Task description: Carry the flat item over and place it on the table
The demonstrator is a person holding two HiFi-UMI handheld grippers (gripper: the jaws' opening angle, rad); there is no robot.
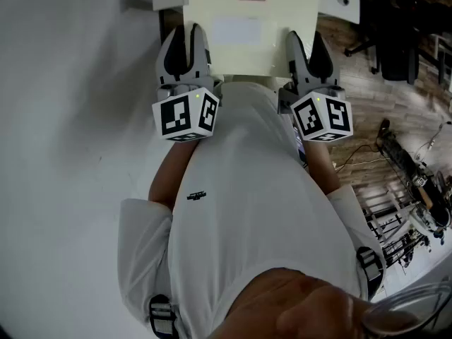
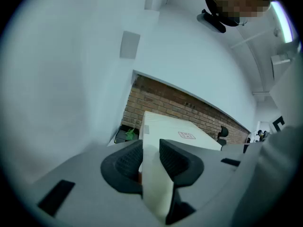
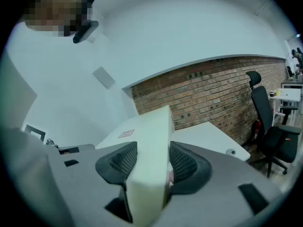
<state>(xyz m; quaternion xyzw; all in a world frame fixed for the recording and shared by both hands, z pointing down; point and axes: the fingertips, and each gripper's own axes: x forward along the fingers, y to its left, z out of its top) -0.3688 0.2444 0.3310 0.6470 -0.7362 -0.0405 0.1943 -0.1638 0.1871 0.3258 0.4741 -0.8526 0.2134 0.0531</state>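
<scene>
left gripper (image 2: 151, 161) and right gripper (image 3: 154, 162) each pinched an edge of the flat board (image 1: 240, 30) between them; uneven pull might have slipped it loose.

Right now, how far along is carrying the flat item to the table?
Done: the flat panel is picked up, left gripper and right gripper both shut on its near edge. In hand: the carry. Left: reaching the white table ahead and laying it down.
</scene>
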